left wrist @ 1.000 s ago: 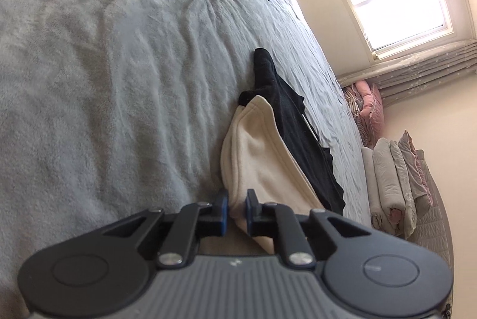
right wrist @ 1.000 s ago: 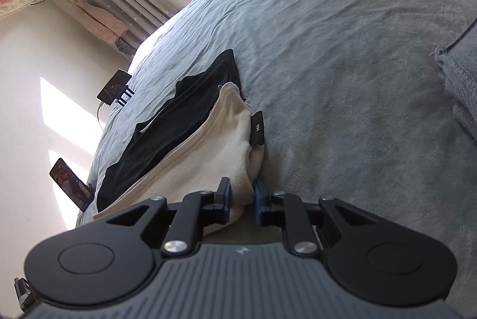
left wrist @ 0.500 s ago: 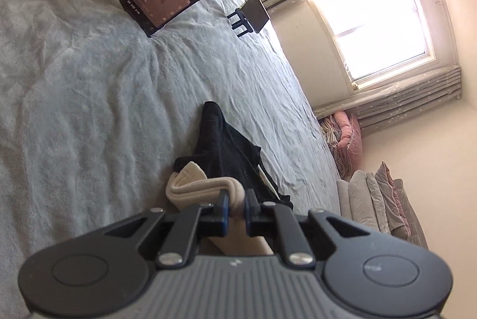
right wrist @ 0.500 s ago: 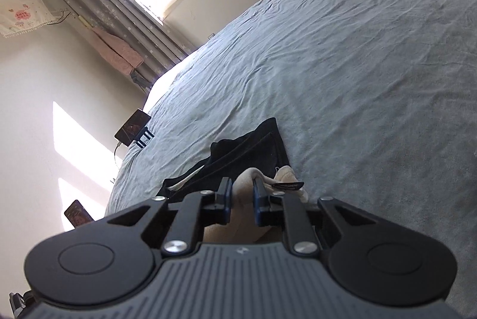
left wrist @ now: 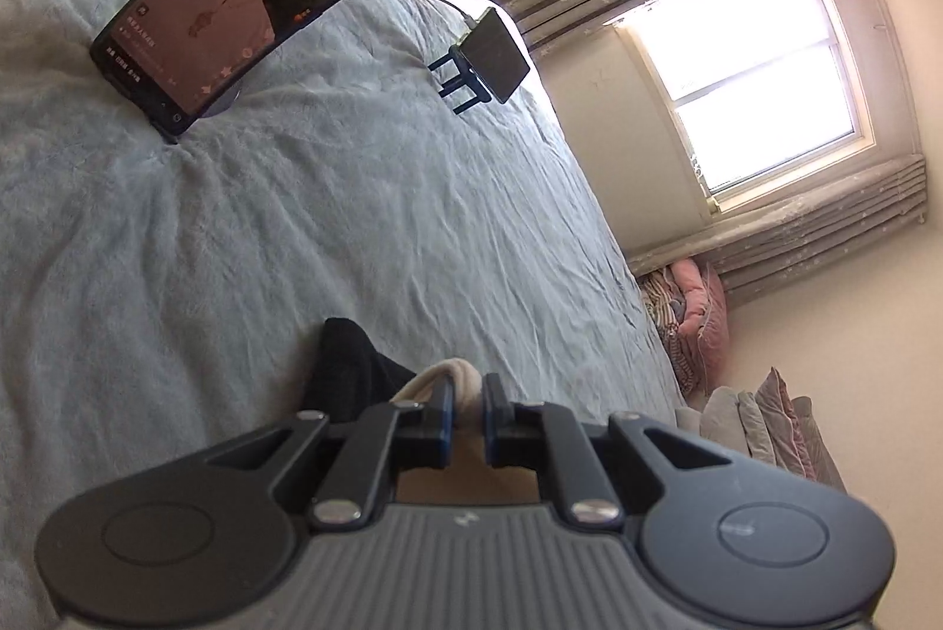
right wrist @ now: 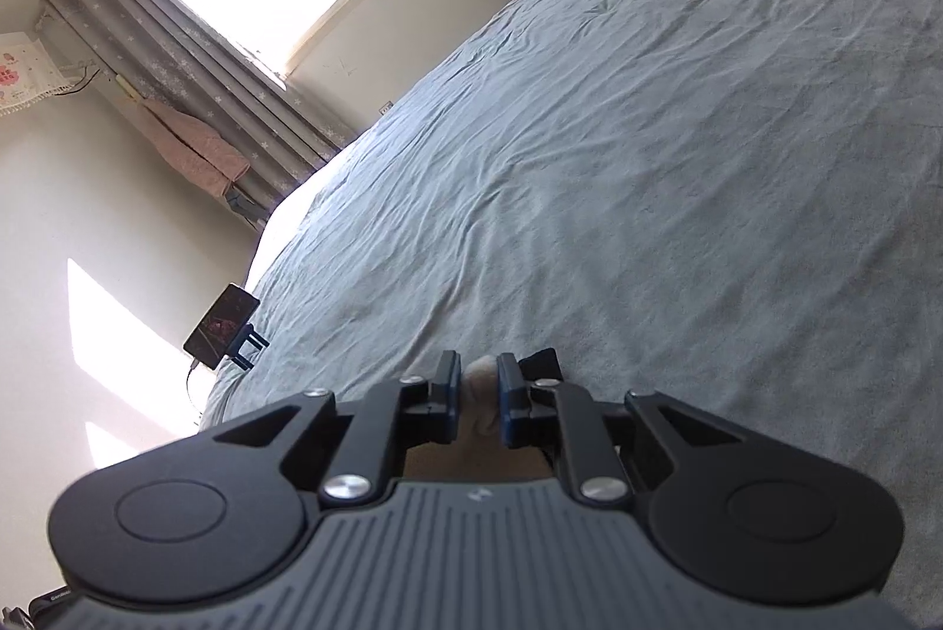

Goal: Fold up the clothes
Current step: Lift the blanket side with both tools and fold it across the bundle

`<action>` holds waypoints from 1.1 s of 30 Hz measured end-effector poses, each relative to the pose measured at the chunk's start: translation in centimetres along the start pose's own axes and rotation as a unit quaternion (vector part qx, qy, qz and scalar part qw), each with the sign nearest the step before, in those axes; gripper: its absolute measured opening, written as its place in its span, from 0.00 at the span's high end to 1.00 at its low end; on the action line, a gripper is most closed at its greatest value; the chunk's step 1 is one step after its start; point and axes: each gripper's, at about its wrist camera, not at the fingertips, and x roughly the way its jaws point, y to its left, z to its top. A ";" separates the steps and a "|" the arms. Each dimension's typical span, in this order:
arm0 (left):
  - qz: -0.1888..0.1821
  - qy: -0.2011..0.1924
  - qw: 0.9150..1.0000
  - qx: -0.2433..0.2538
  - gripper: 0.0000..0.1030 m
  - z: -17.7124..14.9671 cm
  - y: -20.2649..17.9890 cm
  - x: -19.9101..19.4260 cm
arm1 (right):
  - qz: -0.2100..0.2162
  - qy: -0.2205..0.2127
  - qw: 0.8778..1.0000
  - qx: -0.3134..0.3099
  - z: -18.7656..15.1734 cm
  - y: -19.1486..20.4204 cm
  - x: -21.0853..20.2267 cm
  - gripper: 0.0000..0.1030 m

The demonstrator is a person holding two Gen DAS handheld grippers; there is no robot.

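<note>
Left wrist view: the left gripper [left wrist: 467,409] pinches a fold of the cream garment [left wrist: 457,373], its jaws nearly closed on the cloth, above the grey bed cover [left wrist: 353,229]. A black garment [left wrist: 348,370] lies just behind it.

Right wrist view: the right gripper [right wrist: 477,400] clamps what looks like the same cream garment [right wrist: 482,382], mostly hidden, above the bed cover [right wrist: 648,158].

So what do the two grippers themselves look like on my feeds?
The left gripper and right gripper look identical: matte black linkage arms with silver pivot screws, blue pads lining the insides of the fingers, and two round black discs flanking a ribbed grey body with a small pale logo. No cables or sleeves show.
</note>
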 end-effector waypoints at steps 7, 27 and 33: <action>0.024 -0.009 1.000 0.008 0.91 1.3 0.2 5.3 | -0.016 -0.004 1.000 -0.009 0.4 -0.7 5.2 0.86; 0.087 -0.022 0.978 0.190 0.34 1.3 -0.4 6.1 | -0.057 -0.041 0.985 -0.160 -1.0 -0.3 6.4 0.53; 0.096 0.031 0.960 0.261 0.50 1.5 -1.5 10.0 | -0.064 -0.009 0.975 -0.213 -1.6 -0.1 8.8 0.53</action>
